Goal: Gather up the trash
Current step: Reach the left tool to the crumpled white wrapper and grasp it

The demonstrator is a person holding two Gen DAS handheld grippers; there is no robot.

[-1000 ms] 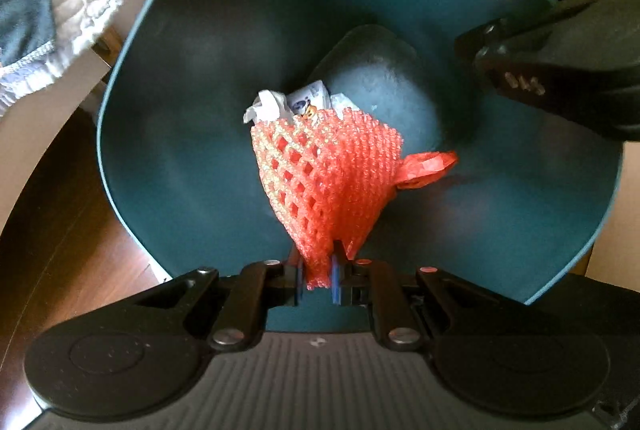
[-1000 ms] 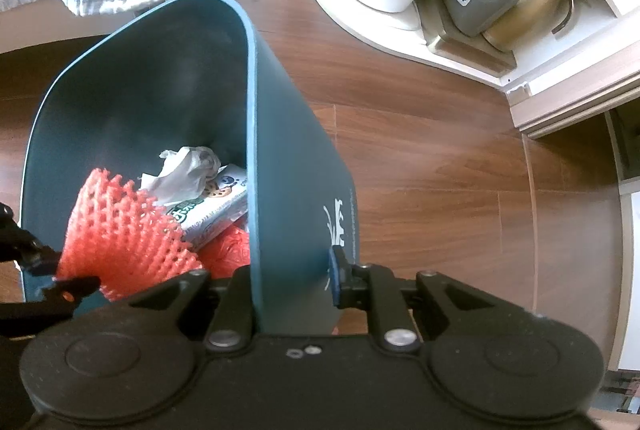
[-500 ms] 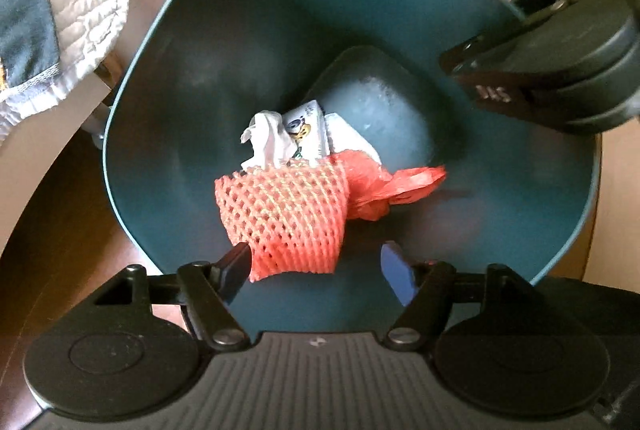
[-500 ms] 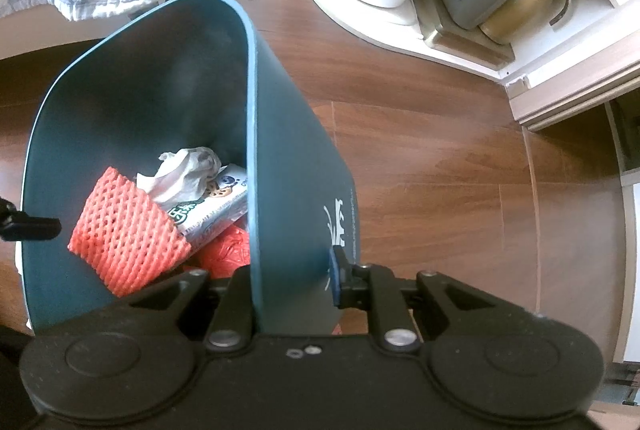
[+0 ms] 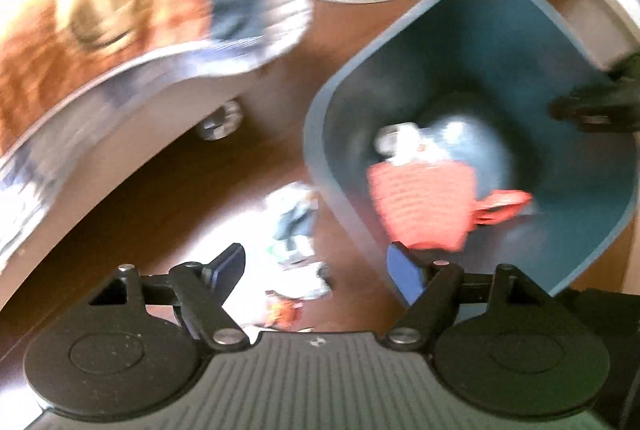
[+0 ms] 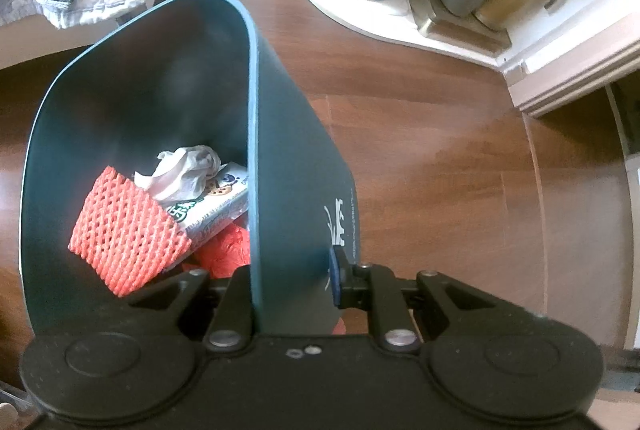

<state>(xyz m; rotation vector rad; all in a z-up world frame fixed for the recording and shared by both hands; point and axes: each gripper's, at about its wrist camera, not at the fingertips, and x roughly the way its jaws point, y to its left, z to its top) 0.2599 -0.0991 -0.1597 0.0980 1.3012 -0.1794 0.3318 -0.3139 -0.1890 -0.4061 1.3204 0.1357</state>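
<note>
Trash [image 5: 296,230] blurred, apparently floor litter, beyond spread left gripper [image 5: 316,270], right gripper [image 6: 294,282] clamping bin [image 6: 288,165] wall

Right gripper [image 6: 294,276] jaws clamp the bin [image 6: 288,165] wall.

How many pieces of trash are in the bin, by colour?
Orange-red: 2, the foam net and a crumpled bag.
White: 2, a tissue and a snack wrapper.
Total: 4 in the teal bin.
</note>
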